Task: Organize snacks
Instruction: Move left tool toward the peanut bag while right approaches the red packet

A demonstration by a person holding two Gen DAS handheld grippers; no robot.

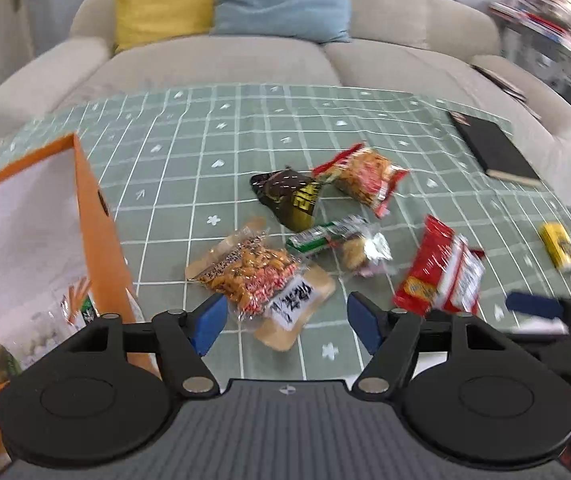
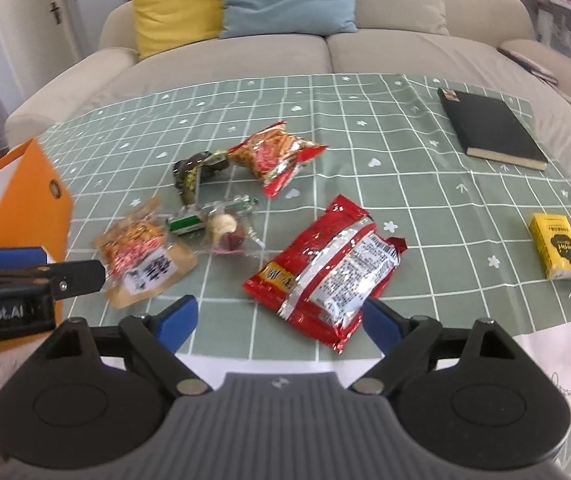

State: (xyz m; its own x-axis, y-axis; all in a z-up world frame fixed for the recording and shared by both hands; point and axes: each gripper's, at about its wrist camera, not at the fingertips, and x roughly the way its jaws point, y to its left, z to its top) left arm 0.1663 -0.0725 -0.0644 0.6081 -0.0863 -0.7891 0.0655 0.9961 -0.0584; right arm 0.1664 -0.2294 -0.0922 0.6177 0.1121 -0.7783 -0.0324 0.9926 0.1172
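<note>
Several snack packets lie on the green checked tablecloth. My left gripper is open, and the peanut packet with a white label lies between its blue pads, untouched. My right gripper is open too; the near end of the big red packet sits between its fingers without contact. Further back are a dark packet, a red-orange chips packet, a green bar and a clear-wrapped sweet. An open orange box at the left holds several snacks.
A black notebook lies at the table's far right and a yellow carton at its right edge. A beige sofa with yellow and blue cushions stands behind the table. My left gripper shows at the right wrist view's left edge.
</note>
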